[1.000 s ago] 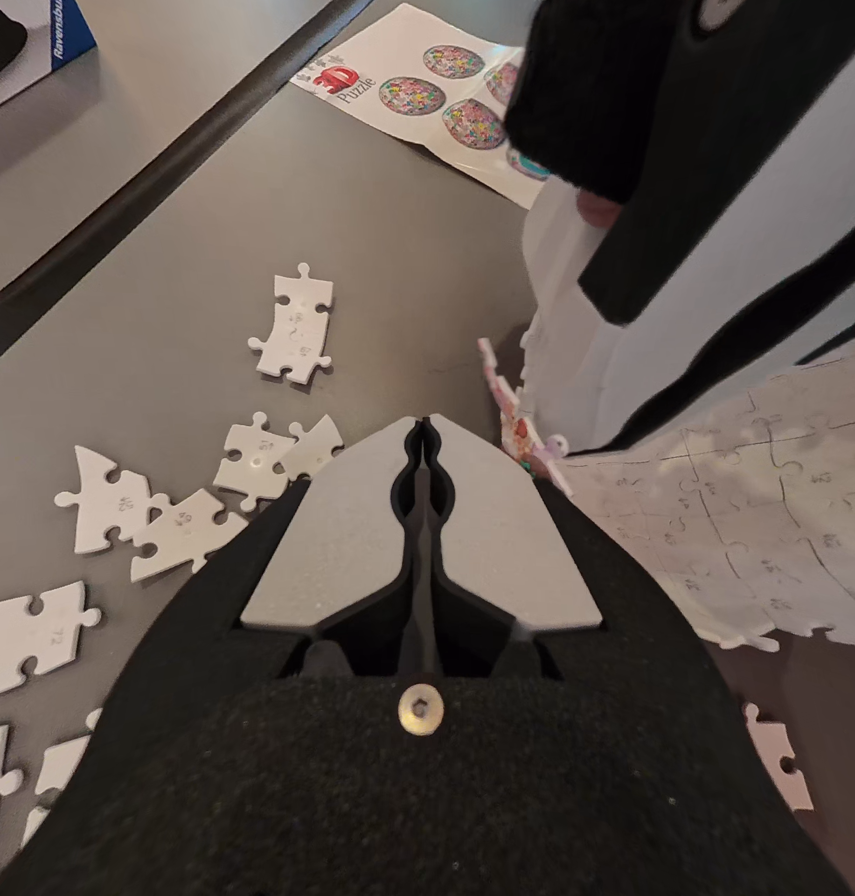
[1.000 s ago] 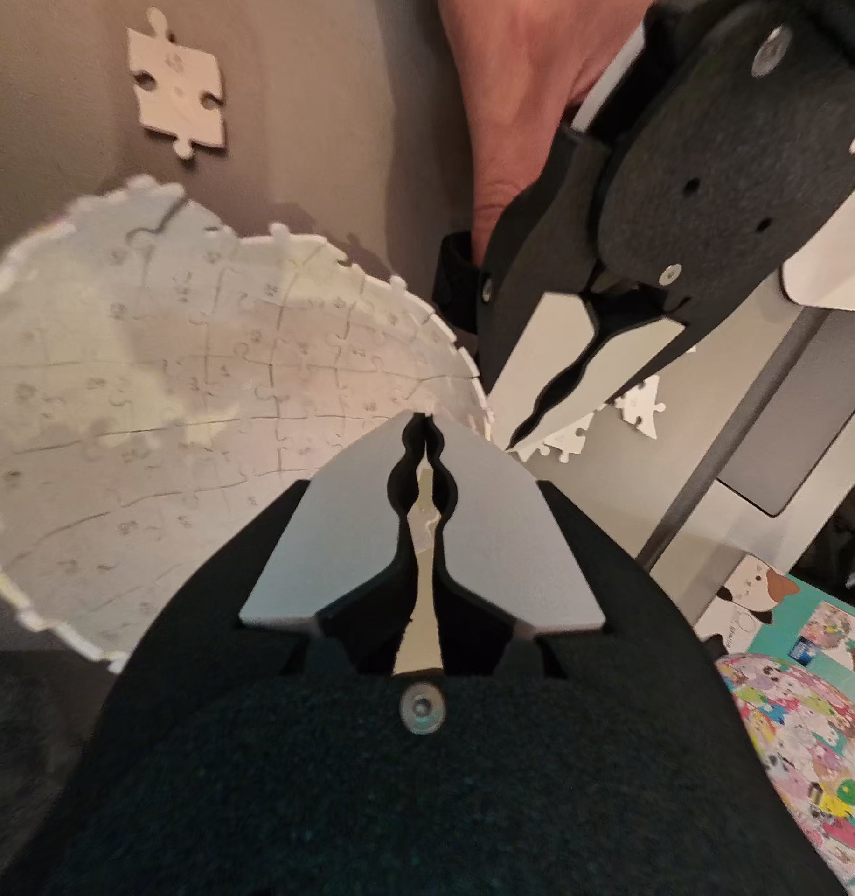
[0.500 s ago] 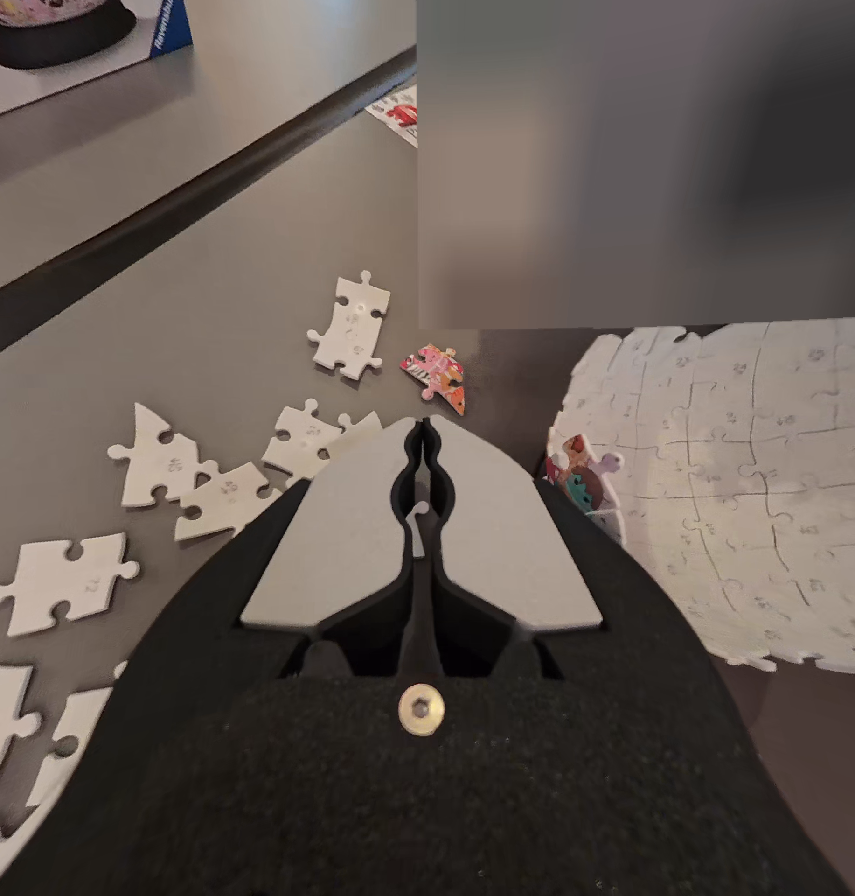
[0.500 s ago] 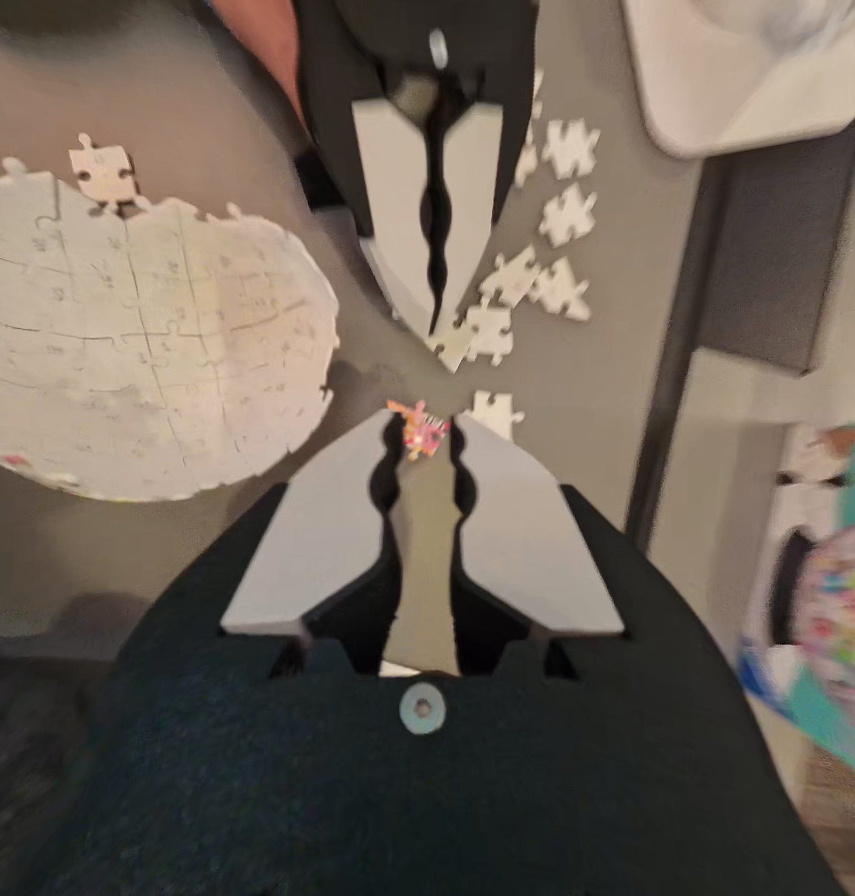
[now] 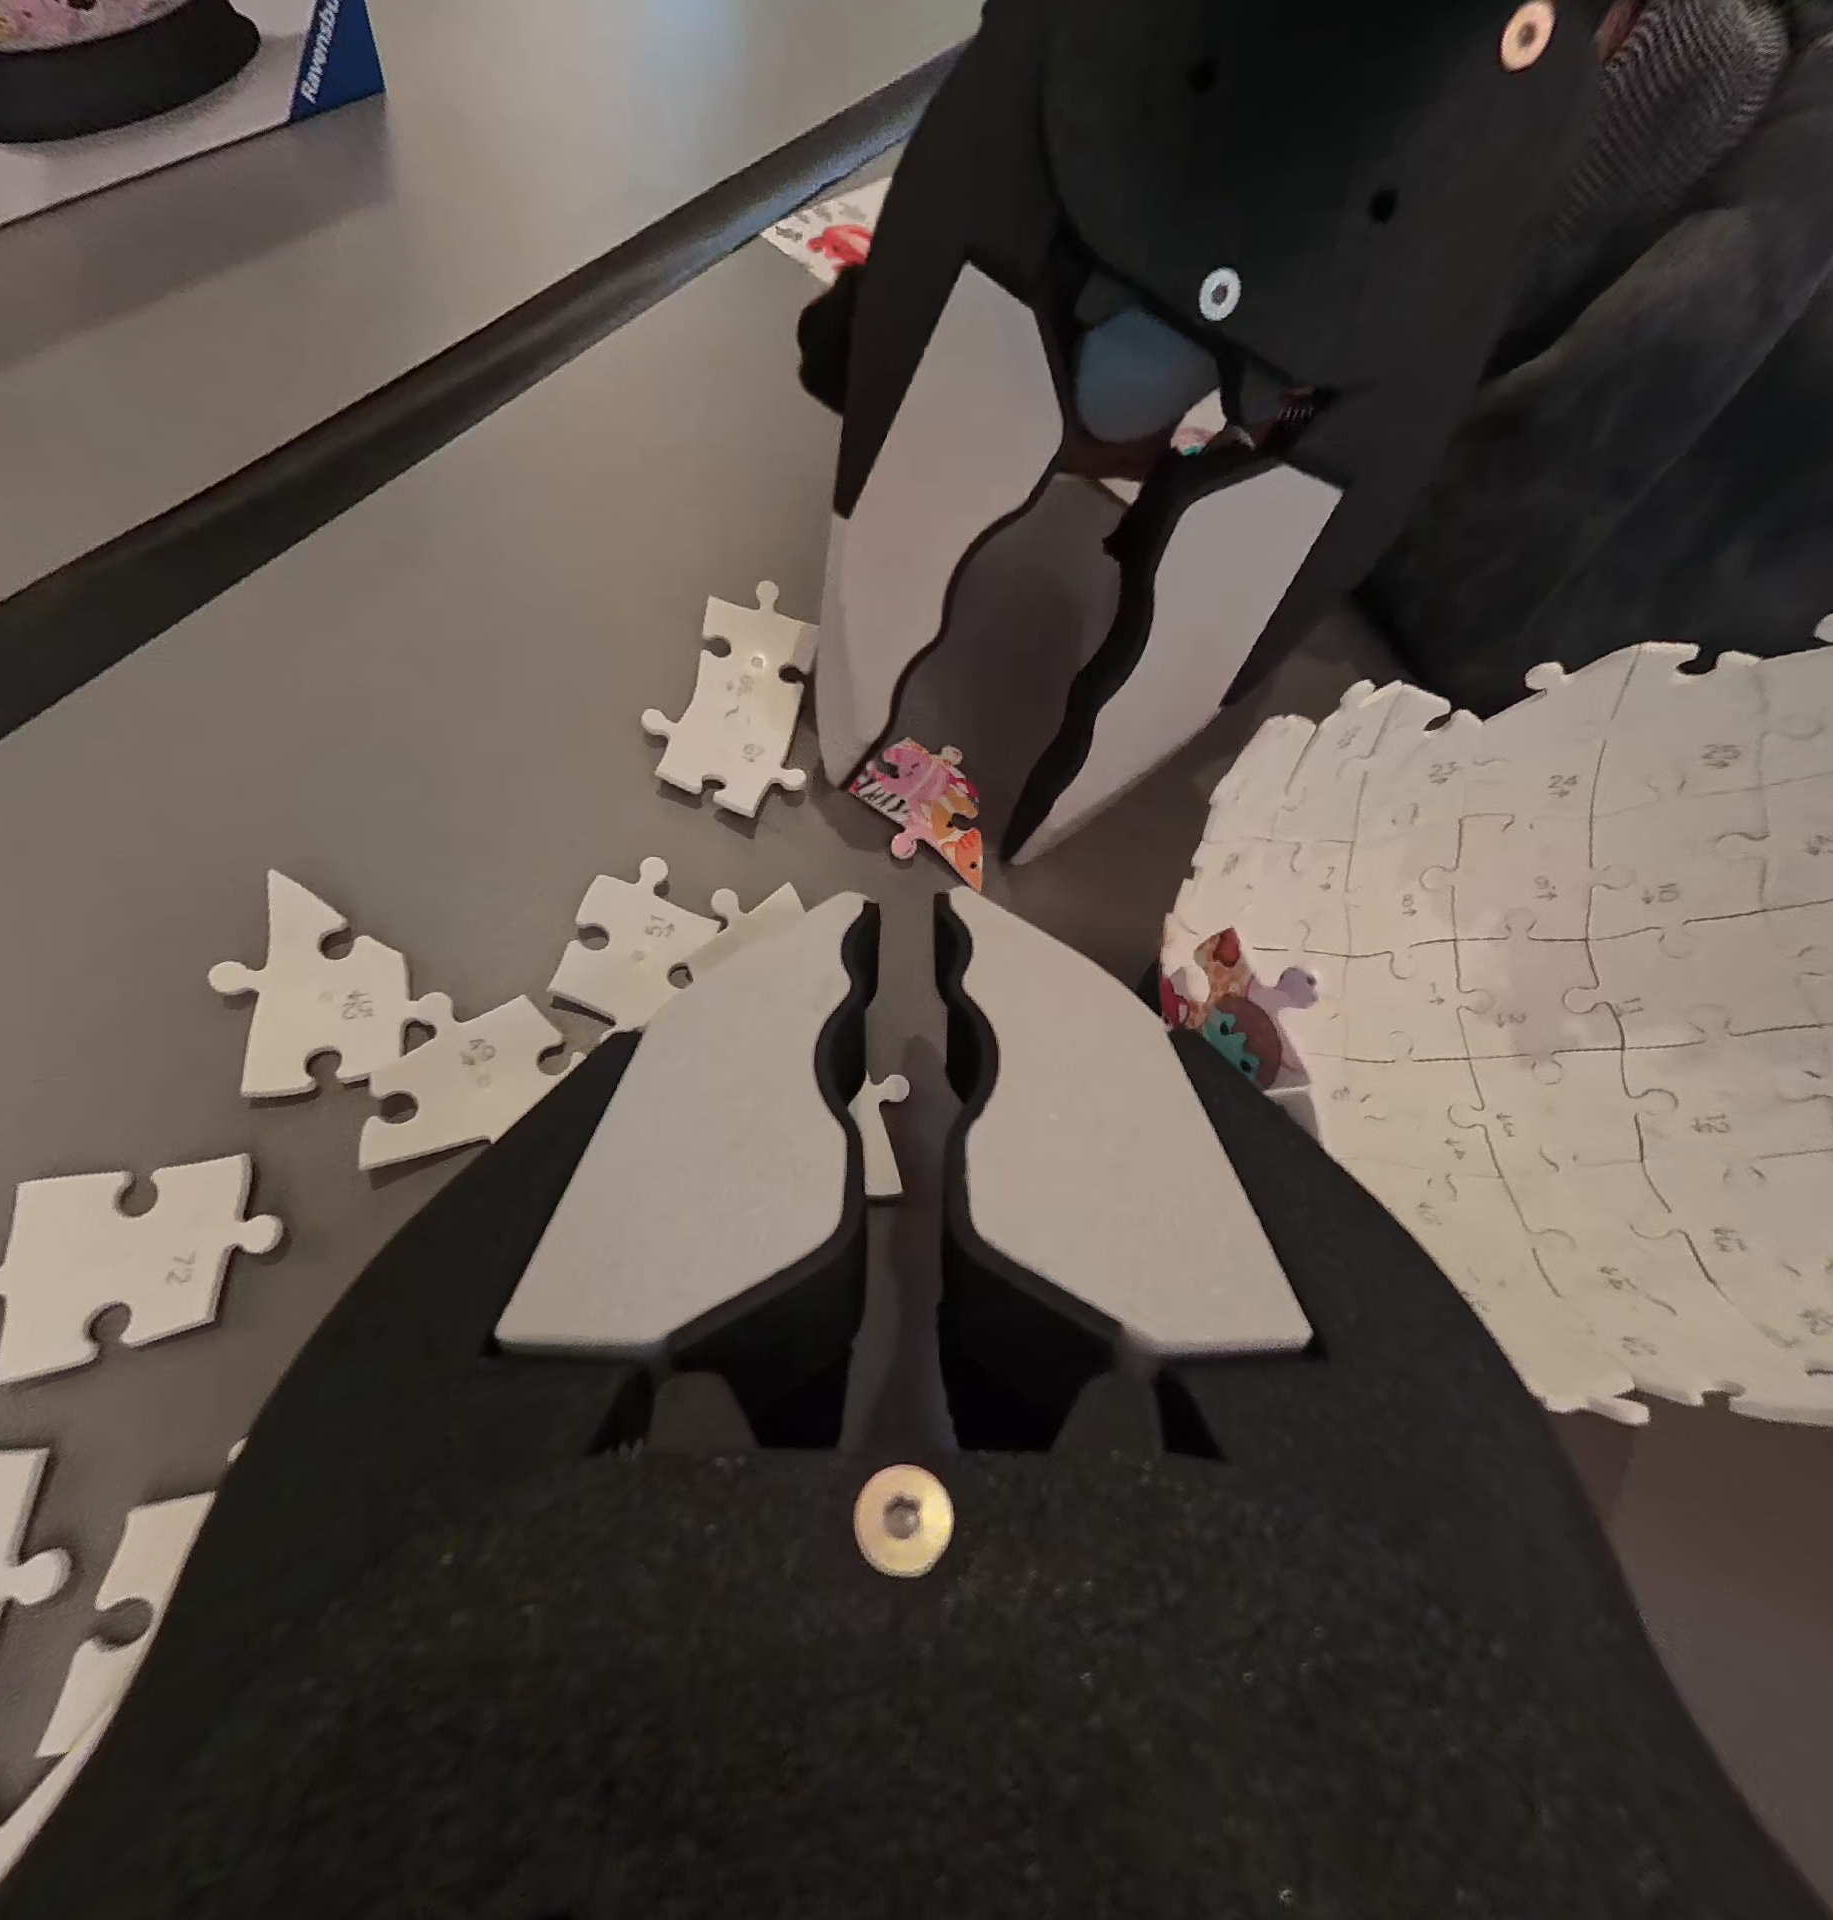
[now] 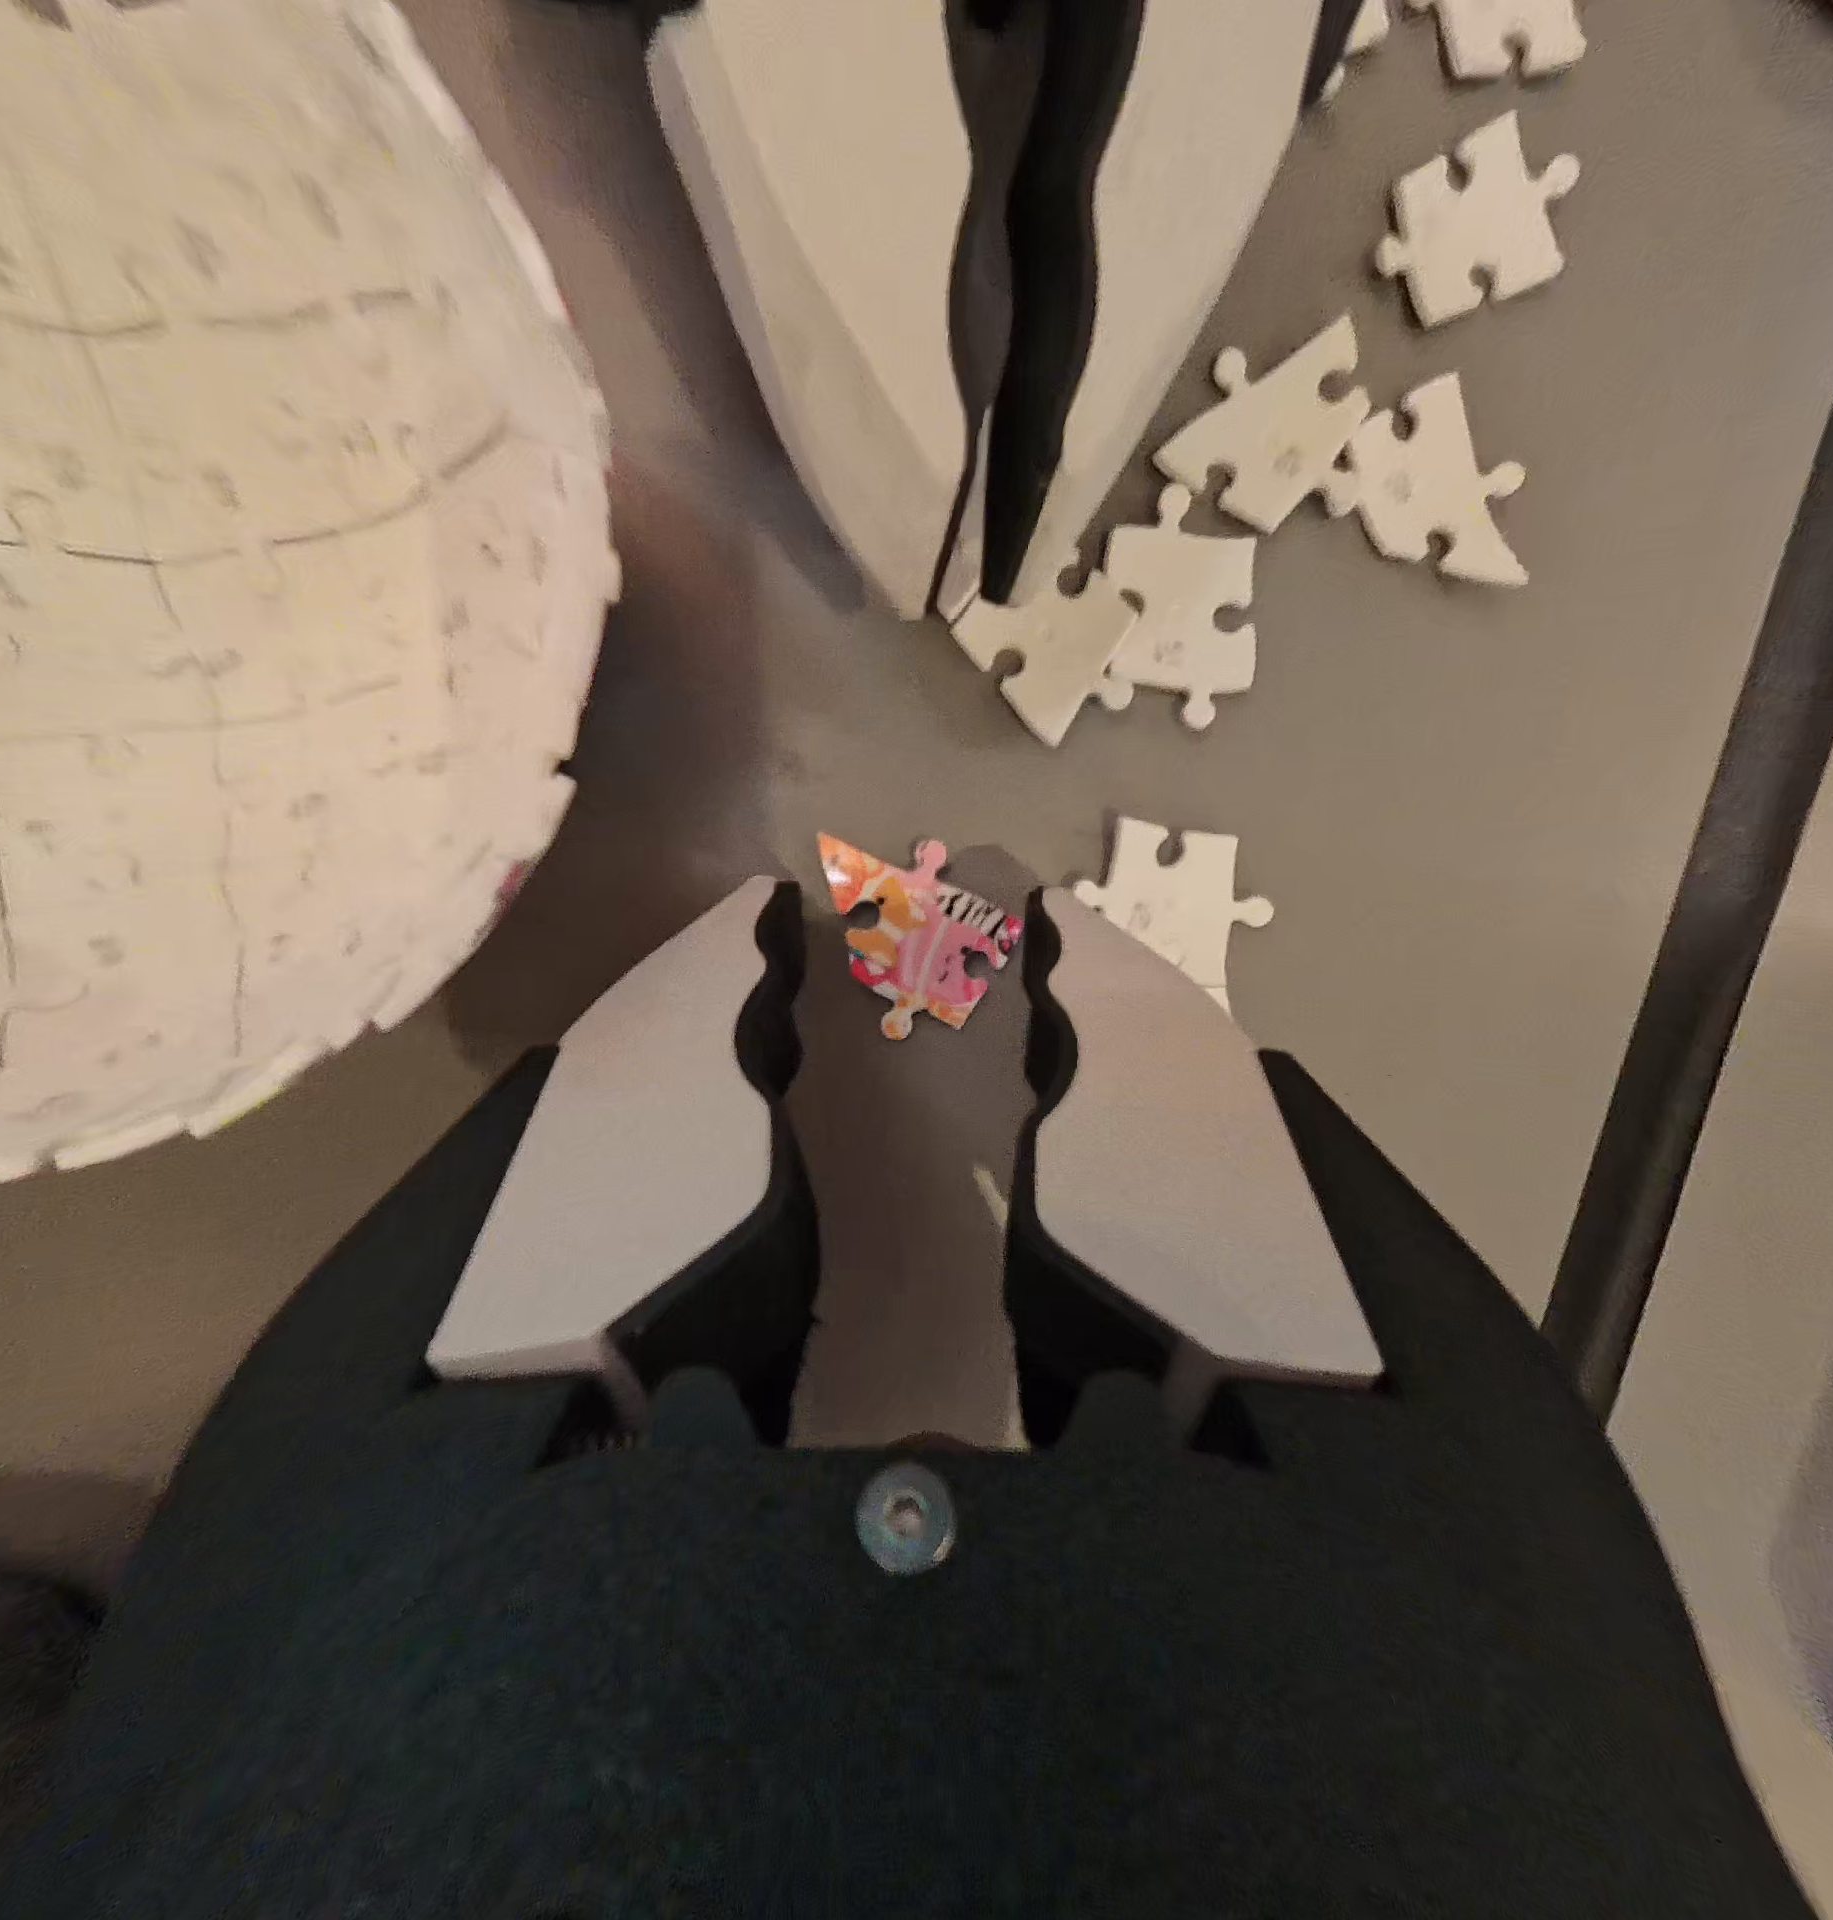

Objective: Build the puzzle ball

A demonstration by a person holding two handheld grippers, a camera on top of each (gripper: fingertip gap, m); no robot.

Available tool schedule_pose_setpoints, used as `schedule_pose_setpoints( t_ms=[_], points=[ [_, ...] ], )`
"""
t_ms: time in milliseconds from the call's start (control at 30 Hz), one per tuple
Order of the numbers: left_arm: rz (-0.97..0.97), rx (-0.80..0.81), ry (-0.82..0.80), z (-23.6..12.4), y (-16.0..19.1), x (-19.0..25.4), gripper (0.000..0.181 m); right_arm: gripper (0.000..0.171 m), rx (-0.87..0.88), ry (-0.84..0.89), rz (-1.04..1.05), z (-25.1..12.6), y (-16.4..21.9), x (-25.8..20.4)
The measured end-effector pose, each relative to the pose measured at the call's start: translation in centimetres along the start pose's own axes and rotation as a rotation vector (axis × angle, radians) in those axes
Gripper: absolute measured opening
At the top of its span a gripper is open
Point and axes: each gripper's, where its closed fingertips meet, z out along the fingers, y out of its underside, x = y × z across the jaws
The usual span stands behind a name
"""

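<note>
colourful puzzle piece lying flat, picture side up, on grey tabletop, beside half-built white puzzle shell. likely light, thin, stiff, slippery; best pinched across opposite edges. right gripper spread apart, straddling piece, empty. left gripper slightly parted, empty, near white loose pieces.
</note>
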Motion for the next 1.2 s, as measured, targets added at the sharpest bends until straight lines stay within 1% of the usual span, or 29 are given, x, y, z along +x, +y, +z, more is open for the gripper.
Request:
schedule_pose_setpoints(
  t_ms=[100, 233, 333, 433, 600, 667, 733, 800, 867, 900, 967, 1033, 1100, 1200],
  points=[
    [-0.014, -0.009, 0.011, 0.1, 0.0, -0.1, 0.011, 0.031, 0.011, -0.018, 0.039, -0.1, 0.5, 0.1],
    [-0.038, 0.015, 0.026, 0.2, -0.6, -0.4, 0.014, 0.028, 0.024, -0.008, 0.046, -0.4, 0.7, 0.3],
    [-0.067, 0.042, 0.044, 0.1, -1.4, -0.6, 0.017, 0.000, 0.095, 0.034, 0.031, -1.8, -0.3, 0.8],
    [-0.114, 0.043, 0.098, 0.2, -1.8, -0.1, 0.023, 0.001, 0.111, 0.044, 0.048, -3.1, -0.3, 1.2],
    [-0.107, 0.030, 0.093, 0.3, -1.6, -0.1, 0.024, 0.000, 0.129, 0.066, 0.053, -4.2, -0.5, 1.4],
    [-0.091, 0.038, 0.111, 0.2, -2.1, 0.3, 0.024, 0.000, 0.224, 0.066, 0.067, -5.1, -1.9, 1.6],
    [-0.071, 0.074, 0.140, -0.2, -3.2, 0.8, 0.024, 0.000, 0.367, 0.083, 0.082, -6.6, -3.9, 2.2],
    [-0.087, 0.146, 0.212, -0.8, -4.8, 1.6, 0.024, 0.000, 0.585, 0.076, 0.095, -8.9, -6.5, 2.3],
    [-0.113, 0.222, 0.313, -1.8, -6.3, 2.5, 0.024, 0.000, 0.799, 0.029, 0.110, -11.1, -8.8, 1.8],
    [-0.124, 0.260, 0.364, -2.4, -7.0, 3.0, 0.024, 0.000, 0.859, 0.005, 0.117, -11.8, -9.5, 1.6],
    [-0.153, 0.350, 0.465, -3.8, -8.3, 4.0, 0.024, 0.000, 0.914, -0.019, 0.116, -12.1, -10.3, 1.3],
    [-0.182, 0.415, 0.512, -4.9, -9.2, 4.3, 0.022, 0.000, 0.971, -0.040, 0.107, -12.7, -11.0, 0.9],
    [-0.197, 0.433, 0.515, -5.3, -9.4, 4.1, 0.008, 0.000, 0.993, -0.036, 0.113, -13.2, -11.2, 0.9],
    [-0.200, 0.425, 0.490, -5.4, -9.3, 3.7, 0.003, 0.002, 0.978, -0.033, 0.104, -13.1, -11.0, 0.8]
  ],
)
